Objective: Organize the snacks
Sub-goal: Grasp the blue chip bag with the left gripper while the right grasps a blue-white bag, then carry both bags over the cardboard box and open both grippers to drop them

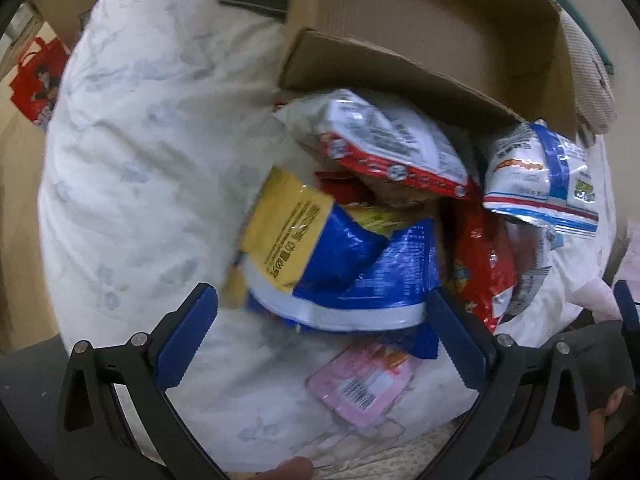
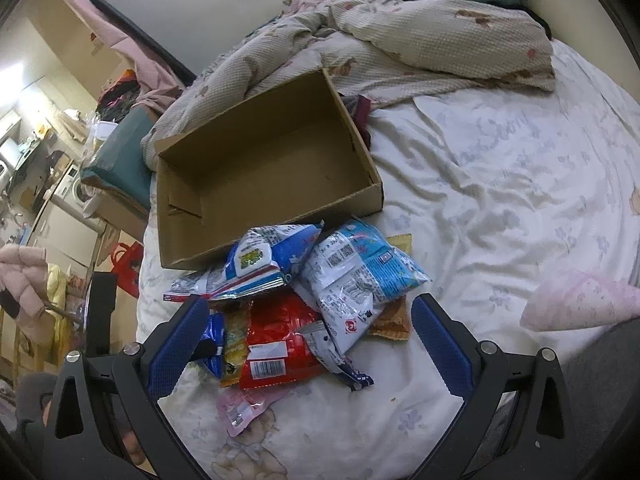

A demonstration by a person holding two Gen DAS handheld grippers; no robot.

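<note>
Left gripper: the left gripper (image 1: 324, 334) hangs with its blue-padded fingers spread wide, nothing between them, just above the near edge of the snack pile.
Right gripper: the right gripper (image 2: 310, 344) is likewise spread apart and empty, low over the same pile's near side.
Snack pile: loose packets heaped on the bed, touching the near wall of the open brown cardboard box (image 2: 264, 168).
Blue and yellow crinkly bag (image 1: 340, 264): on the pile's side farthest from the box, closest to the left gripper.
Red foil bag with a barcode (image 2: 280, 344): beside it, under a white and blue printed bag (image 2: 360, 280).
Small pink flat packet (image 1: 360, 390): on the sheet, farther from the box than the pile.
Box: empty inside, flaps up.
Bed: white flower-print bed sheet (image 2: 500, 200) around the box; a crumpled beige waffle quilt (image 2: 400, 48) behind the box.
</note>
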